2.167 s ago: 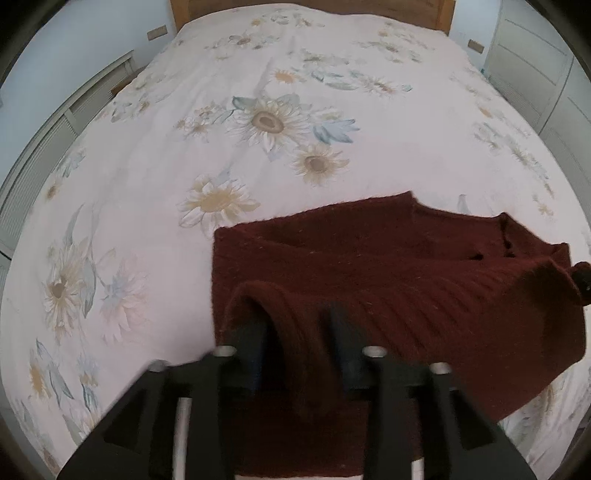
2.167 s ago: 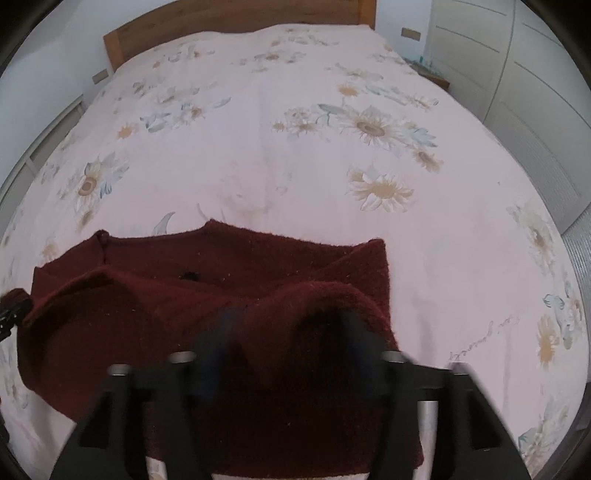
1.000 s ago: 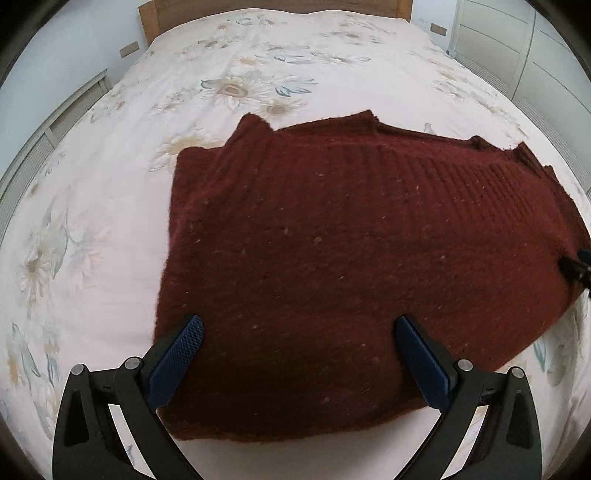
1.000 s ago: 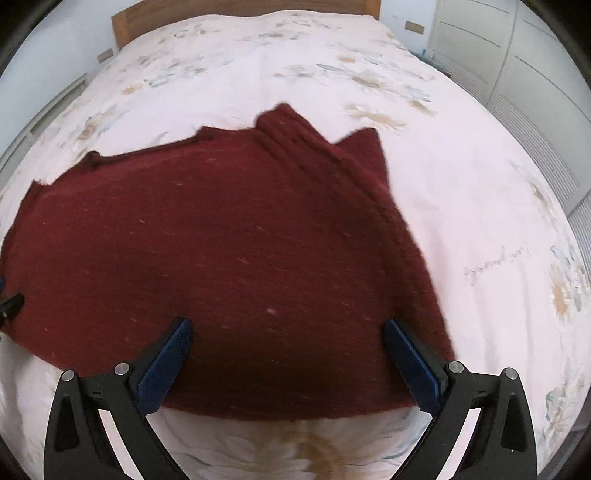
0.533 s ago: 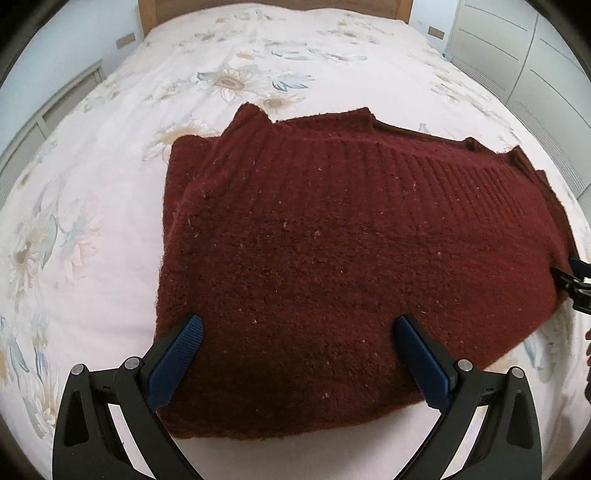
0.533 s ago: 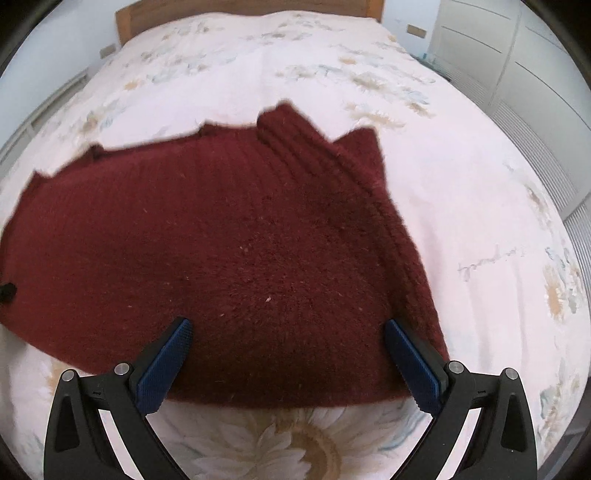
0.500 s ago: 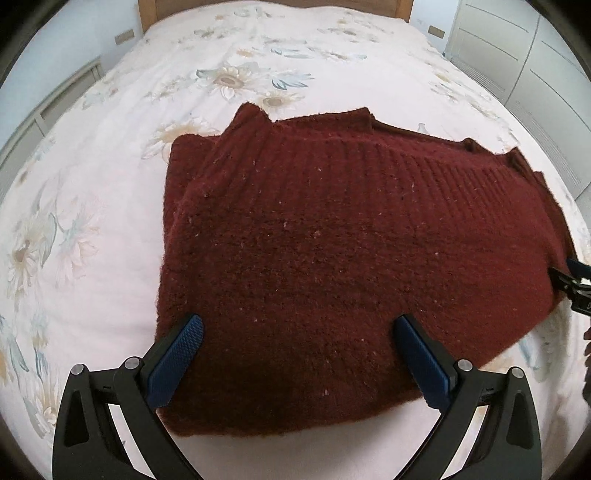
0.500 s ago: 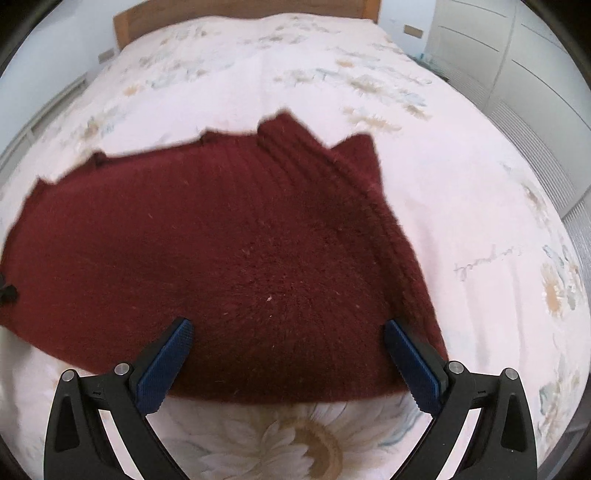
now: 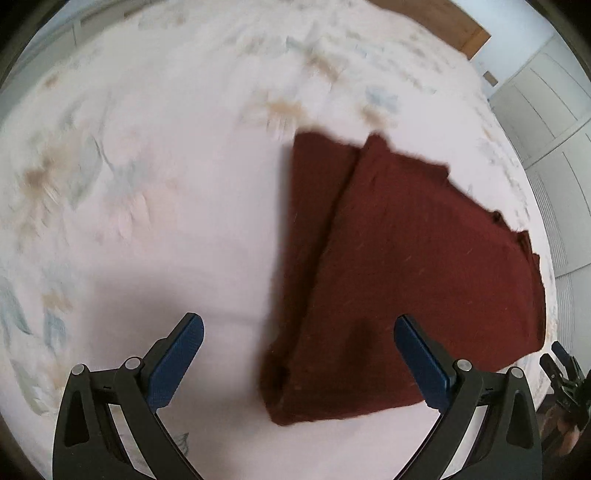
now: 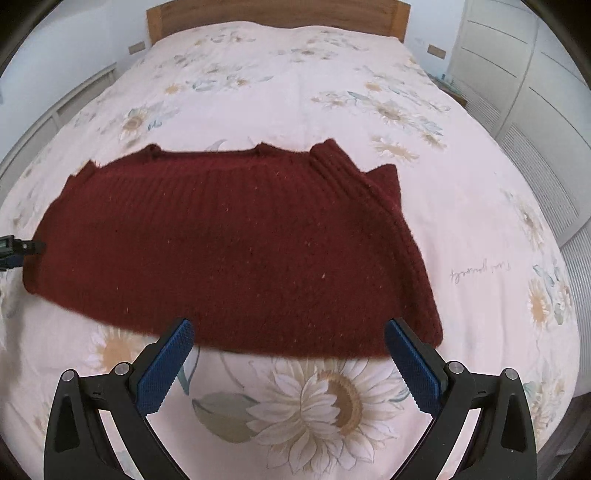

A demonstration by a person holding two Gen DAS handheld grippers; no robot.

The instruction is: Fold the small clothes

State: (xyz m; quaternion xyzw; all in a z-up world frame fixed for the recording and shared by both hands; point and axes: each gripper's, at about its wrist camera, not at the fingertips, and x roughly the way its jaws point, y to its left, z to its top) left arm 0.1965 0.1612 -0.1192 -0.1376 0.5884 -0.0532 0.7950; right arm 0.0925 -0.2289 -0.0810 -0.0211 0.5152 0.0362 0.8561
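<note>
A dark red knitted sweater (image 10: pixel 229 251) lies folded flat on the bed. In the left wrist view the sweater (image 9: pixel 406 266) sits to the right, its folded left edge toward me. My left gripper (image 9: pixel 299 354) is open and empty, just short of the sweater's near left corner. My right gripper (image 10: pixel 288 354) is open and empty, at the sweater's near edge. The left gripper's tip shows at the far left of the right wrist view (image 10: pixel 14 251). The right gripper shows at the right edge of the left wrist view (image 9: pixel 561 369).
The bed has a pale cover with a sunflower print (image 10: pixel 332 398) and a wooden headboard (image 10: pixel 277 14). White wardrobe doors (image 10: pixel 535 92) stand along the right side. A white wall and a low panel run along the left.
Both grippers let go of the sweater's folded-over edge and opened. The left gripper has since swung left and turned, its view now blurred. The right gripper has backed off a little.
</note>
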